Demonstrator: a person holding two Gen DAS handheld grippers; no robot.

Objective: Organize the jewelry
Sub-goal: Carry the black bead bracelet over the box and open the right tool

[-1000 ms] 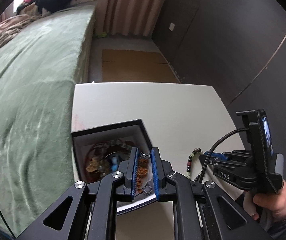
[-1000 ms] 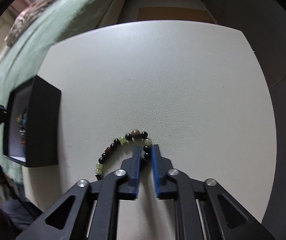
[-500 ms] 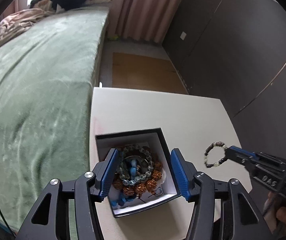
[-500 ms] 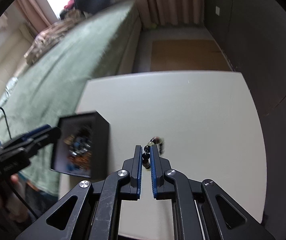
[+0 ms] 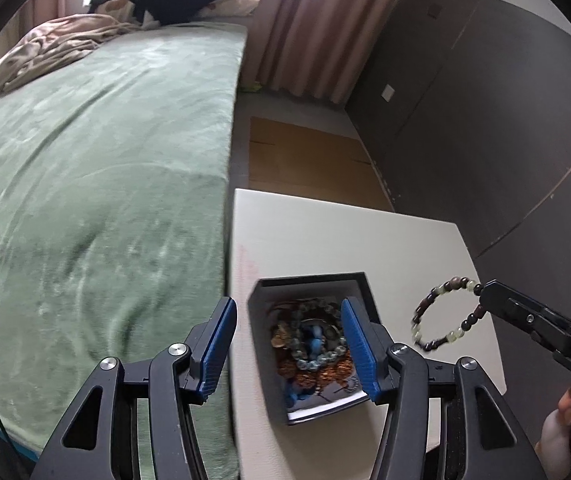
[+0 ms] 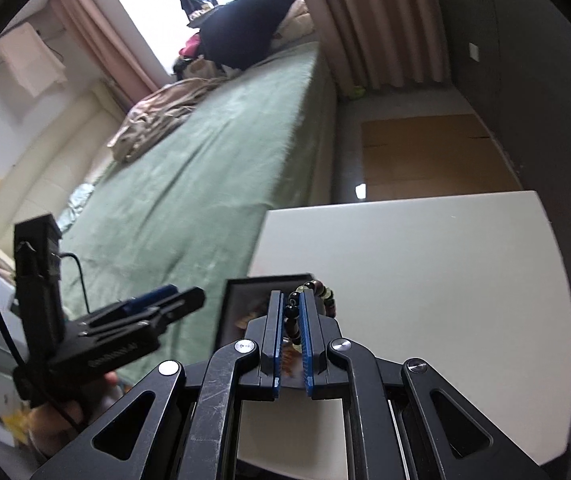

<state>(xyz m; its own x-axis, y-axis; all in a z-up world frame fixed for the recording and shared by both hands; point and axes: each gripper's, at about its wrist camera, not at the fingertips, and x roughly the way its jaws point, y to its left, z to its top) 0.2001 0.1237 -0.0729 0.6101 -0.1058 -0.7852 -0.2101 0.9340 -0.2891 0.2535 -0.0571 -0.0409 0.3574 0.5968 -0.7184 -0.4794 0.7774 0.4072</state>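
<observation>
A black jewelry box (image 5: 361,292) with a white lining stands near the left edge of the white table (image 5: 325,236) and holds several bead bracelets (image 5: 313,344). My left gripper (image 5: 287,348) is open and empty above the box. My right gripper (image 6: 291,316) is shut on a bracelet of dark and pale green beads (image 5: 441,312) and holds it in the air to the right of the box; the bracelet also shows in the right wrist view (image 6: 317,296), with the box (image 6: 237,312) just beyond it.
A bed with a green blanket (image 5: 97,152) runs along the table's left side. Brown cardboard (image 5: 309,156) lies on the floor beyond the table. A dark wall (image 5: 485,100) stands to the right.
My right gripper has lifted the bracelet off the table and carried it toward the box. My left gripper has opened and let go of jewelry into the box, then risen.
</observation>
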